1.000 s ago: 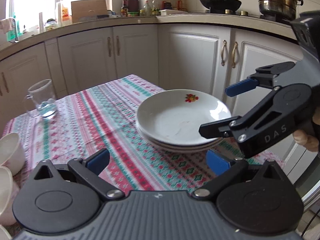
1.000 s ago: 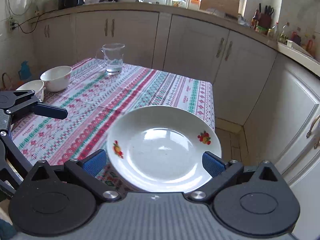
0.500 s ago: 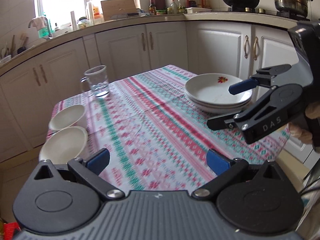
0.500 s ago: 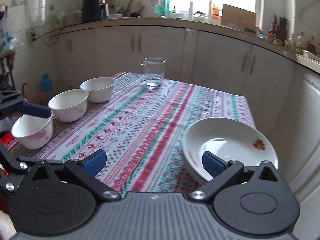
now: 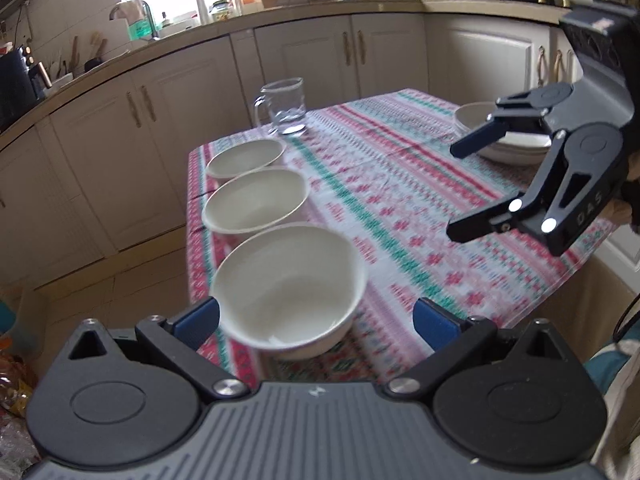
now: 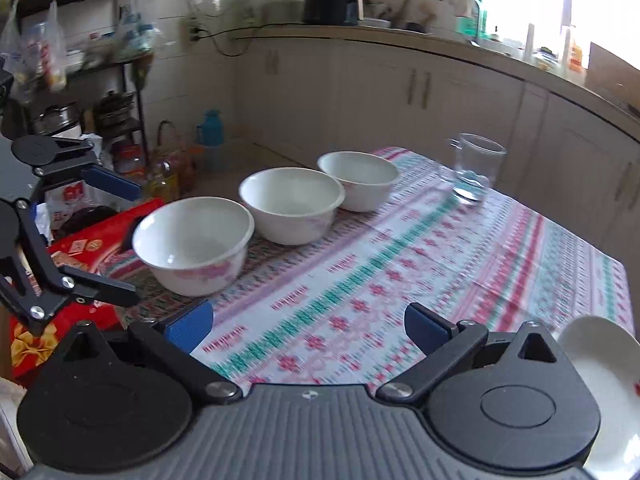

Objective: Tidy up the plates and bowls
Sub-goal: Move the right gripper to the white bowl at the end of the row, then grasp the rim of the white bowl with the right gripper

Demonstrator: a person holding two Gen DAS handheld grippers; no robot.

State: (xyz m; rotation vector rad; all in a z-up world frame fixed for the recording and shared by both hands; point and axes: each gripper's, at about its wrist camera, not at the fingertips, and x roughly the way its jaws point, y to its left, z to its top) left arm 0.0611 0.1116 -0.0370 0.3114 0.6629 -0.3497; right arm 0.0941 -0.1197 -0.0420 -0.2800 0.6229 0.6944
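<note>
Three white bowls stand in a row along the table's left edge: near bowl (image 5: 286,288) (image 6: 194,242), middle bowl (image 5: 256,204) (image 6: 292,204), far bowl (image 5: 245,157) (image 6: 359,178). A stack of white plates (image 5: 504,132) sits at the far right corner; its rim shows in the right wrist view (image 6: 600,392). My left gripper (image 5: 316,320) is open and empty, its fingers on either side of the near bowl, just short of it. My right gripper (image 6: 308,328) is open and empty over the tablecloth, right of the bowls; it also shows in the left wrist view (image 5: 468,188).
A glass mug (image 5: 285,108) (image 6: 474,168) stands at the table's far edge. White cabinets (image 5: 312,64) run behind the table. A red box (image 6: 88,248) and clutter lie on the floor left of the table.
Both grippers have swung left, away from the plate stack toward the row of bowls. The left gripper now faces the near bowl closely. Both stayed open.
</note>
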